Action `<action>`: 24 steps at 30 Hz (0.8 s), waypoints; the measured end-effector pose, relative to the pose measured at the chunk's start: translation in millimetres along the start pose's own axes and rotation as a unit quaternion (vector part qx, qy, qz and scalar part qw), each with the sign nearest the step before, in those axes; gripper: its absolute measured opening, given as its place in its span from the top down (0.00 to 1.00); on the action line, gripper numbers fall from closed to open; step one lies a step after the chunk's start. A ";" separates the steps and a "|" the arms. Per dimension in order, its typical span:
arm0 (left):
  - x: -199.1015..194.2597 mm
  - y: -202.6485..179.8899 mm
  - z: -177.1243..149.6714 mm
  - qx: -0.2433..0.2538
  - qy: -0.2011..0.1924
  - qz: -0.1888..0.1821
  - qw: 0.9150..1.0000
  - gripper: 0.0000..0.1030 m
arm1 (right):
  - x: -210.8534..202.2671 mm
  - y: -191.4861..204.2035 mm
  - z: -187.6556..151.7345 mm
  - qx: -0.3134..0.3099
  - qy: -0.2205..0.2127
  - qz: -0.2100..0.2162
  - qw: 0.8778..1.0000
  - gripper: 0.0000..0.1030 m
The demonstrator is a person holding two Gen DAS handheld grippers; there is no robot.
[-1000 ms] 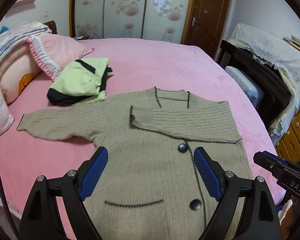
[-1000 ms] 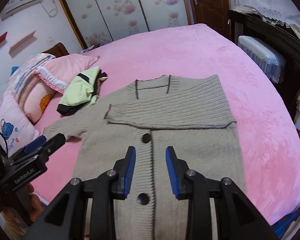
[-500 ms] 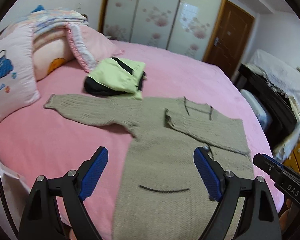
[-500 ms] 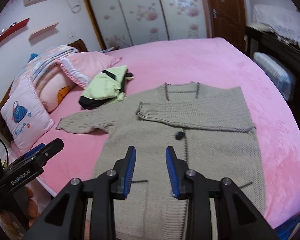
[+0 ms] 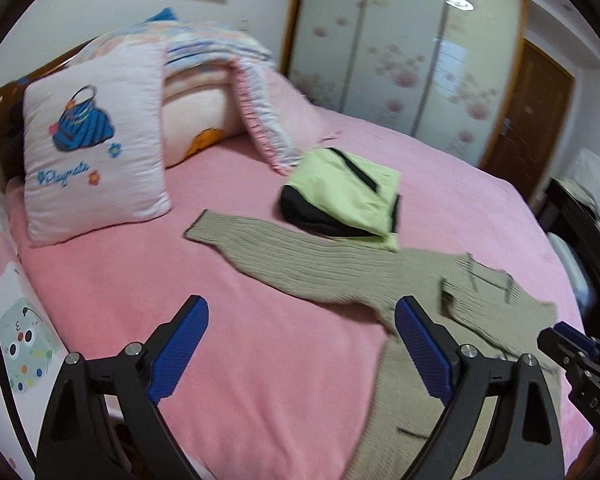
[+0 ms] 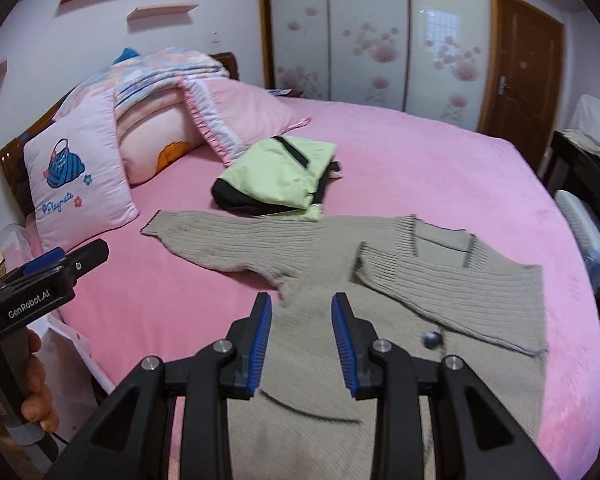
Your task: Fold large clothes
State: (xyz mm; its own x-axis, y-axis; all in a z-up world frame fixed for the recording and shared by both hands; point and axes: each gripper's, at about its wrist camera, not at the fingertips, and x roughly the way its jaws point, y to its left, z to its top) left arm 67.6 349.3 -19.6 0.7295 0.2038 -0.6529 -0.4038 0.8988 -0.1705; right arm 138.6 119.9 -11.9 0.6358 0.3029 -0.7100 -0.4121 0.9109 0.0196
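A beige knit cardigan (image 6: 400, 320) with dark buttons lies flat on the pink bed (image 6: 440, 168). Its right sleeve is folded across the chest. Its left sleeve (image 6: 220, 240) stretches out toward the pillows; the sleeve also shows in the left wrist view (image 5: 300, 264). My left gripper (image 5: 302, 336) is wide open and empty, above the bare bed just short of that sleeve. My right gripper (image 6: 302, 332) is open with a narrower gap, empty, above the cardigan's body near the left armpit.
A folded light-green and black garment (image 6: 276, 180) lies beside the sleeve. Pillows (image 6: 80, 188) and folded quilts are piled at the headboard. A dark cabinet (image 6: 580, 176) stands by the bed's right side. Wardrobe doors and a brown door are behind.
Both grippers have swung left, from over the cardigan's buttons toward its outstretched left sleeve and the pillows. The cardigan has not moved. Both grippers stay open.
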 end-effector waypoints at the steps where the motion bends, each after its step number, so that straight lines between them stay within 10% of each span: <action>1: 9.2 5.1 2.2 -0.007 0.004 0.005 1.000 0.09 | 8.7 5.7 4.8 -0.002 0.000 0.006 1.000 0.70; 10: 120.9 39.7 4.4 -0.098 0.076 0.039 0.992 0.09 | 90.0 41.8 31.6 -0.014 0.007 0.028 0.999 0.70; 17: 213.7 85.8 -18.1 -0.212 0.143 0.019 0.967 0.09 | 153.4 46.6 33.3 -0.011 0.041 0.038 0.998 0.70; 24: 263.7 115.9 -26.7 -0.294 0.129 0.013 0.947 0.17 | 202.1 44.8 31.3 -0.006 0.063 0.055 0.996 0.70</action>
State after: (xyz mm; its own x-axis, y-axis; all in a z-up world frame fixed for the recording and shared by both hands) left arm 198.5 496.9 -231.2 0.5858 0.0535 -0.8087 -0.7130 0.5083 -0.4829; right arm 269.0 230.8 -132.4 0.4995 0.3627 -0.7867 -0.4825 0.8707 0.0951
